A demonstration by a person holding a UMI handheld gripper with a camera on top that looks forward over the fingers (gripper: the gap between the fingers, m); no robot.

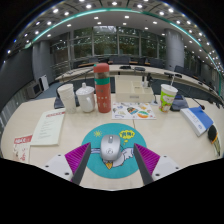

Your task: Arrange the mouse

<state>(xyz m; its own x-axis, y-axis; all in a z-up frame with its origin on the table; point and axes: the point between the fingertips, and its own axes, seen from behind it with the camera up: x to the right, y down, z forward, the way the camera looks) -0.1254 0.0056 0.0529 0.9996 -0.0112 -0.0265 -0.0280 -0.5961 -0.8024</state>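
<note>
A grey and white mouse (111, 148) lies on a round teal mouse mat (92, 163) with a cartoon print, on the pale table. My gripper (112, 160) hovers over the mat with its fingers spread wide. The mouse stands between the two purple pads (77, 156), with a clear gap at either side. It rests on the mat on its own.
Beyond the mat stand a tall red bottle (102, 88), a white cup (67, 96), a steel mug (86, 99) and a green-printed cup (167, 96). A notebook (48, 127) lies to the left, papers (133, 110) in the middle, a blue book (198, 119) to the right.
</note>
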